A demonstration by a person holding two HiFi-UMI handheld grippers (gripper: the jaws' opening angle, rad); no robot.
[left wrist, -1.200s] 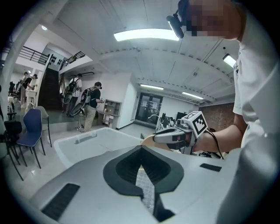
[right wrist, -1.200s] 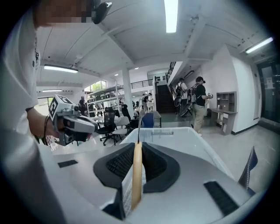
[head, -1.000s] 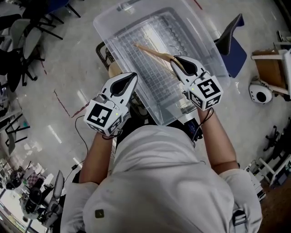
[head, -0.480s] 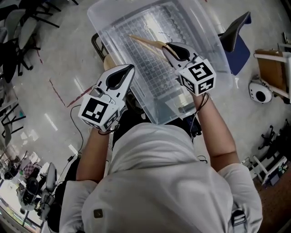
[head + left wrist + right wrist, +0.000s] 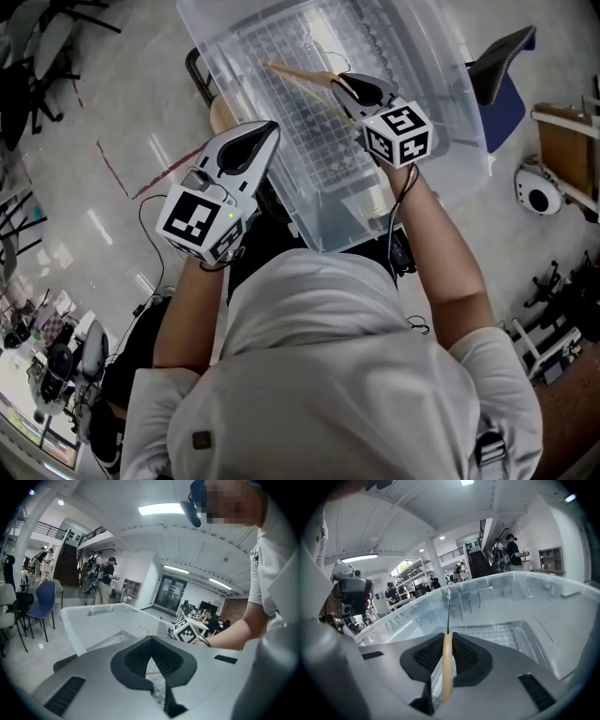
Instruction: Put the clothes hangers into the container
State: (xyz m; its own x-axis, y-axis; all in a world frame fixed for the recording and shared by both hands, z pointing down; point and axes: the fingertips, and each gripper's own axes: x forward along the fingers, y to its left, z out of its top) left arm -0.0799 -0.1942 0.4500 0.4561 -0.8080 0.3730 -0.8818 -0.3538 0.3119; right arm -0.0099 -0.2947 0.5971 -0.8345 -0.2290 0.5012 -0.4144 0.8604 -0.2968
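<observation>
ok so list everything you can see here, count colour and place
clear plastic storage container: one, transparent, grid-patterned base, in front of the person
wooden clothes hanger with a metal hook: one, pale wood, over the container's base, clamped in the right gripper
blue chair: one, blue and dark, right of the container
round white device: one, white, on the floor at far right
black chairs: several, black, top left
left gripper: one, grey and black, jaws together, empty, beside the container's left edge
right gripper: one, grey and black, shut on the hanger
</observation>
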